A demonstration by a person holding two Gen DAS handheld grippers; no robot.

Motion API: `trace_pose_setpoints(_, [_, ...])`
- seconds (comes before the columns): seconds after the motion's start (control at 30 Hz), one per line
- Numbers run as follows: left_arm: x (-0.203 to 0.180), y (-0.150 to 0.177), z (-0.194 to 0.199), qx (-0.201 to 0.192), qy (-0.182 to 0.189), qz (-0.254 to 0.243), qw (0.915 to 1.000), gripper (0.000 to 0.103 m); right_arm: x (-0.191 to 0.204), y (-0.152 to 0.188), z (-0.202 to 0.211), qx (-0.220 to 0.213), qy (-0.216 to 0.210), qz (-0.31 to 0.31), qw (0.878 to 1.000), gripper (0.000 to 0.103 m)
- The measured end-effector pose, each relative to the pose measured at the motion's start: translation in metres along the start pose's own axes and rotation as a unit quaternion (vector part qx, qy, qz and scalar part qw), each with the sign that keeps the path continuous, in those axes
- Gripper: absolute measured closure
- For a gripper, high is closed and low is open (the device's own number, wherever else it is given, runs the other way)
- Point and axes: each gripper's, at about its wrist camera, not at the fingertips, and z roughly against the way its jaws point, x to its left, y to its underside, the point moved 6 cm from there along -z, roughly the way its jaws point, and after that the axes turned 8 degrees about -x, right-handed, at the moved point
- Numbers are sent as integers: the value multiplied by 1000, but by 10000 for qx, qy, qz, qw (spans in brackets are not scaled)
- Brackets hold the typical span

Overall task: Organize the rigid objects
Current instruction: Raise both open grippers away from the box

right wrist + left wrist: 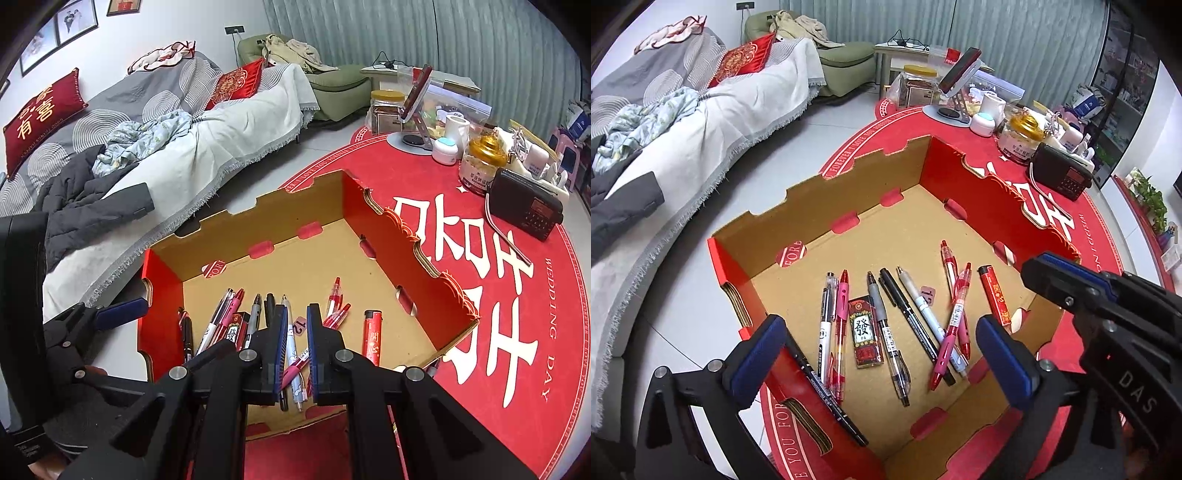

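Observation:
An open red cardboard box (960,177) with a brown inside stands on the red round table. On its floor lie several pens (886,332), a red lighter (994,298) and a small mahjong-print lighter (863,334). A black marker (827,391) leans along the box's near left wall. My left gripper (882,354) is open and empty above the box's near edge. My right gripper (297,347) hovers over the pens (258,317) with its jaws a narrow gap apart and nothing between them. The red lighter (372,336) lies to its right.
At the table's far side stand a black radio (524,206), jars (480,162), a phone on a stand (415,96) and small white containers (448,147). A sofa with clothes (129,147) lies to the left beyond the floor.

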Motion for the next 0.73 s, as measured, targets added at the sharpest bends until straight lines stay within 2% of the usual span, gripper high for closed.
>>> trace_pose_setpoints(0.3, [7,-1,-1,24,-11,179,9998,1,-4,-1,5,-66,0,-35,10000,92])
trace_pose_setpoints(0.37, [9,-3,0,-41,-113,167,9998,1,-4,-3,7,-95,8,-42,9999,92])
trace_pose_setpoints(0.47, [10,0,-3,96,-439,-46,9990,1,-6,-5,9,-133,13,-63,9999,92])
trace_pose_setpoints(0.53, [7,3,-6,237,-481,-171,9984,1,-6,-5,10,-145,15,-70,9999,92])
trace_pose_setpoints(0.67, [6,9,-6,98,-613,-337,9975,1,-8,-6,11,-167,26,-89,9998,92])
trace_pose_setpoints(0.73, [6,12,-8,163,-549,-366,9977,1,-8,-5,11,-168,28,-82,9998,92])
